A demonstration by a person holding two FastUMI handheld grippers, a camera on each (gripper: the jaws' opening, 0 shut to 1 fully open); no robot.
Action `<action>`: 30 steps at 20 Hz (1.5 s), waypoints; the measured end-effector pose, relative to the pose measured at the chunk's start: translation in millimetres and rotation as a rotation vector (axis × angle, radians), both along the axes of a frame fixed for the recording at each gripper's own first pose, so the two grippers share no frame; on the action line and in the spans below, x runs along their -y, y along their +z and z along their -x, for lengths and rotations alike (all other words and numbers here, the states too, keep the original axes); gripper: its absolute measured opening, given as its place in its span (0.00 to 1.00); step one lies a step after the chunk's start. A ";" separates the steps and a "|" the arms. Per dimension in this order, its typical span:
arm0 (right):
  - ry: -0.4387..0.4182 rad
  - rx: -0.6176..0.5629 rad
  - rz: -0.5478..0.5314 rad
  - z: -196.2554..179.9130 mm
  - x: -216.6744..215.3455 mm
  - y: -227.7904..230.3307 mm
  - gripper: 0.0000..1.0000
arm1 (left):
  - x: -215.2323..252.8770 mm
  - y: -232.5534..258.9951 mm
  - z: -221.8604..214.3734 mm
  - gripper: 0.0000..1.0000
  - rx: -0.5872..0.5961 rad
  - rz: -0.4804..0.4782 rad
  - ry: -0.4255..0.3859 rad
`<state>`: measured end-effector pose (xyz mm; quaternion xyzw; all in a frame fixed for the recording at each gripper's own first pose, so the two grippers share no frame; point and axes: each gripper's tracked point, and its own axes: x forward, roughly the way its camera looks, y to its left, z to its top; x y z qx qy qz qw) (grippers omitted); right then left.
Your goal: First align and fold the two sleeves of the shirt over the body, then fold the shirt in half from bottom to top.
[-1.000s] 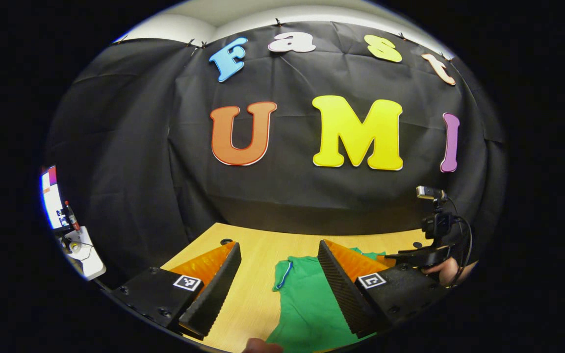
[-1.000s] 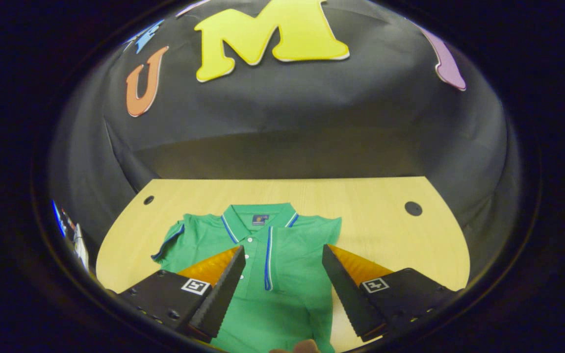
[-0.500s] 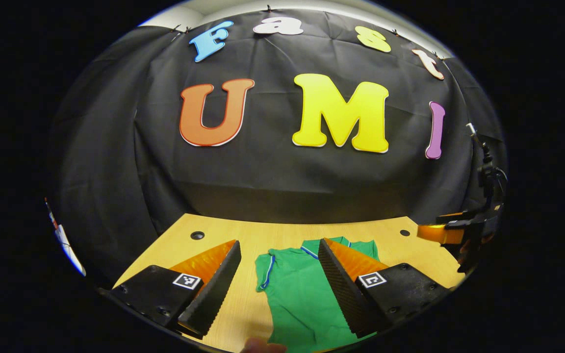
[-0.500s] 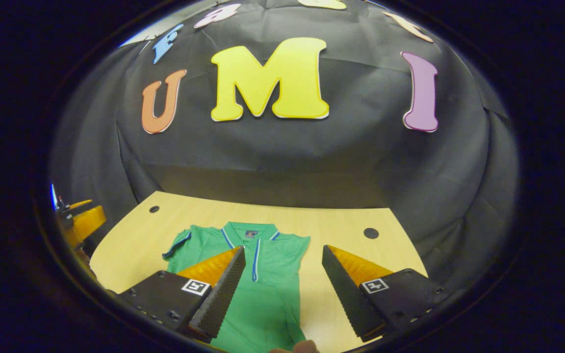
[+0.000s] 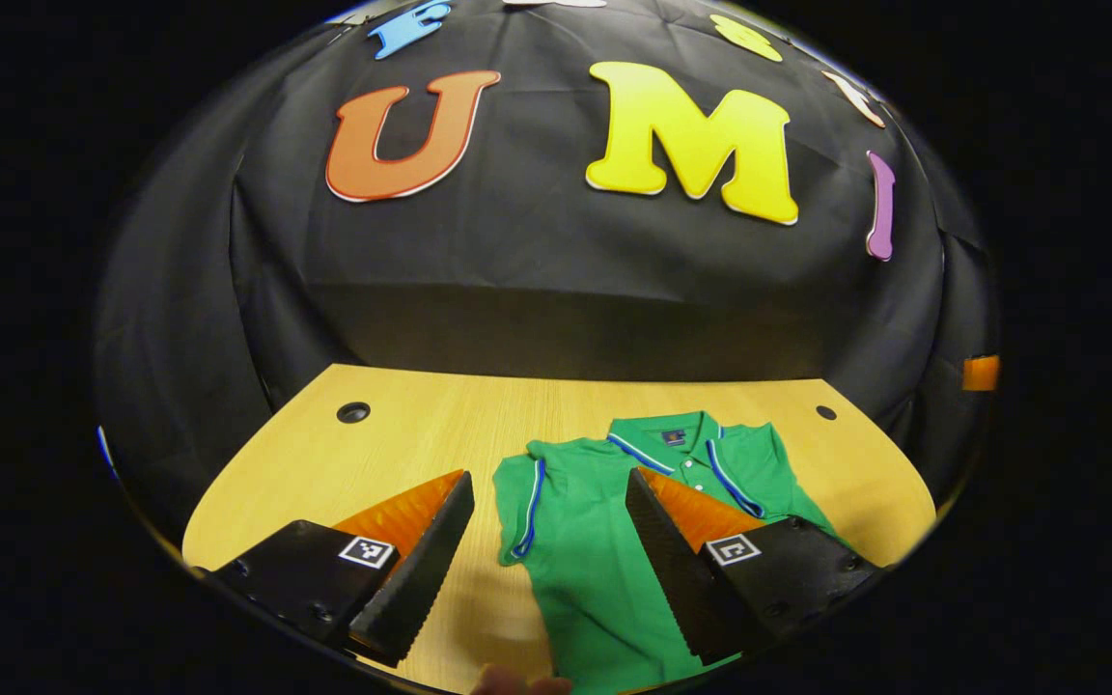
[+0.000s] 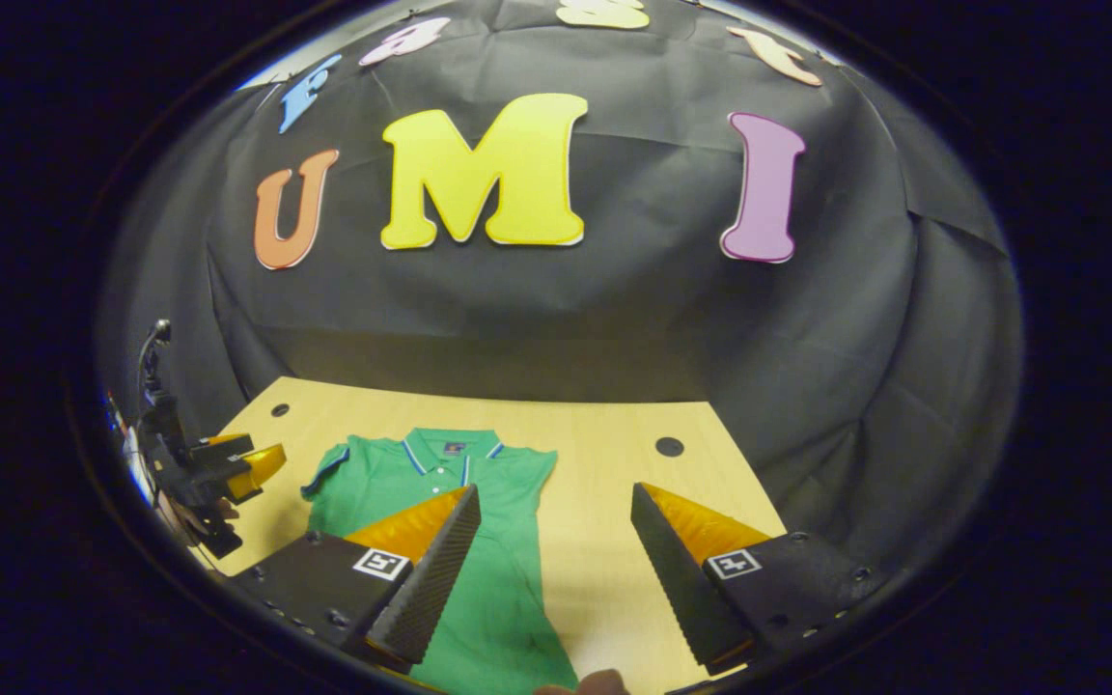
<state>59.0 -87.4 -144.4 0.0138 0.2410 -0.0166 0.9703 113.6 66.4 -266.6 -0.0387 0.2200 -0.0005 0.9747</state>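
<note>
Green shirt (image 5: 595, 569) partly hidden behind left tool (image 5: 546, 502).

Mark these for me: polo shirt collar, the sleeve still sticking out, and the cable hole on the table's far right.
collar (image 5: 677, 436), left gripper view, on the patch inside the neckband.
sleeve (image 5: 515, 502), left gripper view, mid-sleeve beside the blue-trimmed cuff.
cable hole (image 6: 669, 447), right gripper view, centre of the dark hole.

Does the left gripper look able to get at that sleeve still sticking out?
Probably yes. The left gripper is open, and the shirt's unfolded sleeve lies flat on the table just ahead between its fingers, nothing in between.
</note>
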 end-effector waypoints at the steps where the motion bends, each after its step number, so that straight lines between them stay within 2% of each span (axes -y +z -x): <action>1: -0.008 -0.001 0.001 1.7 3.1 0.2 0.96 | -5.6 -14.8 -6.5 1.00 -0.024 -0.005 0.008; 4: -0.031 -0.014 0.001 6.0 8.4 -0.4 0.96 | -20.9 -64.5 -18.1 1.00 -0.114 -0.013 0.028; 7: -0.040 -0.028 0.008 12.3 8.5 -1.3 0.96 | -28.0 -100.4 -24.6 1.00 -0.185 -0.041 0.012; 12: -0.061 -0.044 0.011 18.9 10.7 -1.5 0.96 | -30.3 -120.8 -32.4 1.00 -0.221 -0.069 -0.007; 14: -0.057 -0.045 0.004 19.3 7.0 -1.7 0.96 | -31.2 -124.5 -32.1 0.92 -0.231 -0.068 -0.011; 15: -0.052 -0.048 0.003 19.0 4.6 -3.7 0.96 | -29.1 -125.4 -32.3 0.84 -0.231 -0.062 -0.014; 18: -0.052 -0.058 -0.018 19.4 1.3 -7.2 0.96 | -25.4 -125.1 -32.4 0.77 -0.233 -0.055 -0.039; 19: -0.054 -0.061 -0.024 19.9 0.9 -8.9 0.96 | -25.2 -125.2 -32.6 0.57 -0.231 -0.053 -0.044; 20: -0.054 -0.062 -0.026 20.5 0.2 -9.3 0.96 | -25.7 -124.2 -34.0 0.58 -0.225 -0.056 -0.046; 22: -0.049 -0.059 -0.024 22.7 -1.2 -9.3 0.96 | -26.4 -123.1 -34.5 0.25 -0.223 -0.054 -0.052; 23: -0.046 -0.057 -0.022 24.3 -1.7 -9.5 0.96 | -23.4 -122.0 -33.5 0.14 -0.221 -0.044 -0.065; 30: -0.069 -0.073 -0.057 30.5 5.0 -20.2 0.96 | -9.1 -82.6 -39.3 0.08 -0.133 -0.016 -0.130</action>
